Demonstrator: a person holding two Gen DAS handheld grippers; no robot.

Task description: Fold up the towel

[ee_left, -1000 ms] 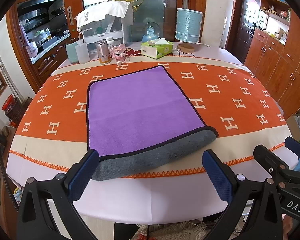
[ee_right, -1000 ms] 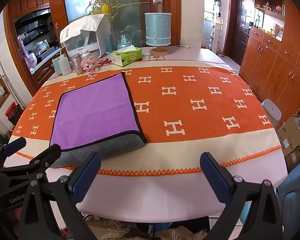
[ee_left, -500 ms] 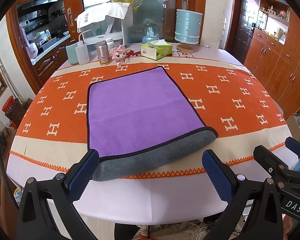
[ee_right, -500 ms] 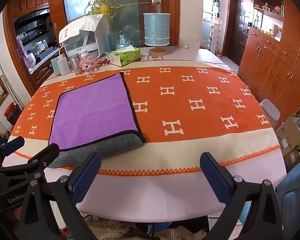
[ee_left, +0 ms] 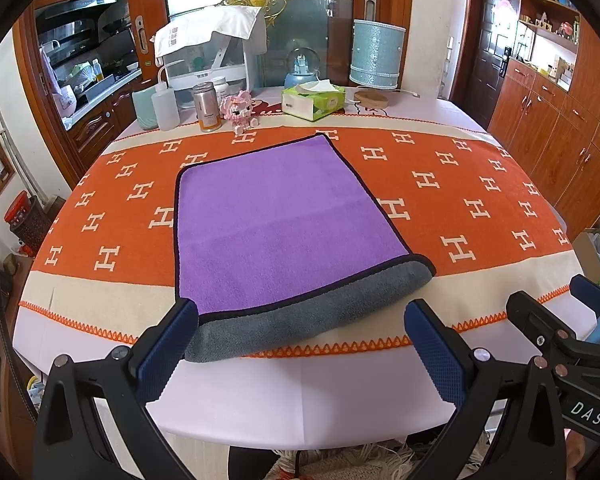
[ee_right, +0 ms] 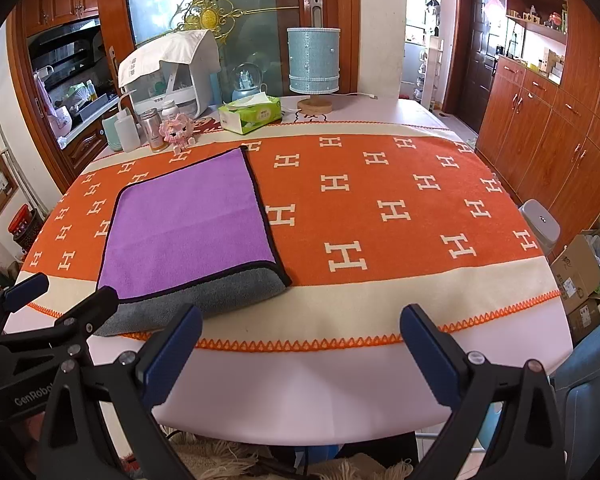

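1. Table: rounded top, smooth white surface showing along your near edge. It is carrying everything else.
2. Orange cloth: woven runner with white H motifs, cream bands and an orange zigzag trim, lying flat across the table.
3. Towel: plush microfibre, purple face up, black piped hem, roughly rectangular. It is lying folded on the cloth at your left-centre; the grey underside is showing as a soft rolled fold along the near edge, reaching the zigzag trim. In the right wrist view the same towel is sitting to the left of that gripper's fingers.
4. Left gripper: you are holding it just off the table's near edge, jaws spread wide, gripping nothing. The blue textured pads are flanking the towel's grey fold; I cannot tell whether the left pad is touching it.
5. Right gripper: also spread wide and holding nothing, hovering at the near edge over bare cloth, to the right of the towel.
6. Far edge clutter: cylindrical pale blue lamp on a wooden base, green tissue box, metal canister, pink block figure.
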